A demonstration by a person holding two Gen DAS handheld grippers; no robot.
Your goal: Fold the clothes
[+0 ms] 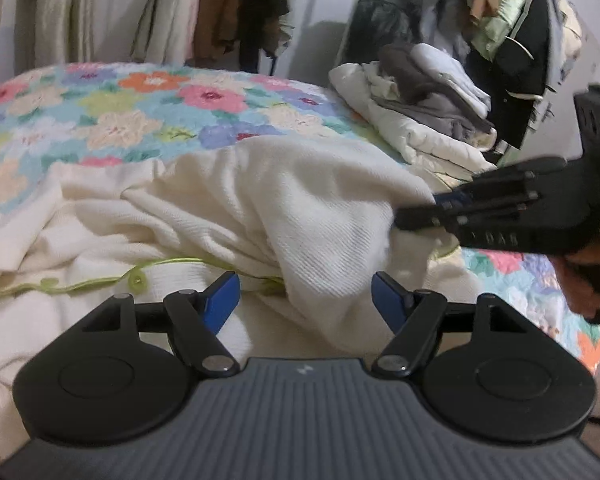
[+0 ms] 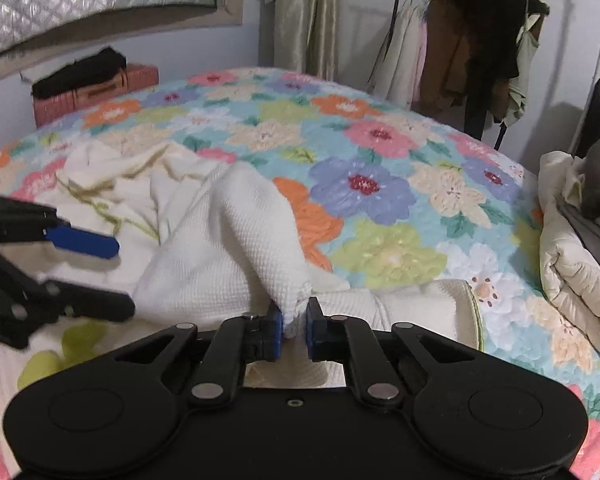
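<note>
Floral bedspread (image 2: 380, 184) carries a cream garment (image 1: 204, 208); right tongs (image 2: 293, 330), level, pinch its lifted fold, while left tongs (image 1: 305, 296) hover spread wide, the cloth between their tips.

This was a bedroom in a home. A bed (image 2: 400, 208) with a flowered quilt filled most of the room. Behind it stood a clothes rack (image 2: 468, 40) with hanging coats and dresses, and a pile of folded laundry (image 1: 420, 108) lay on the bed's corner.
</note>
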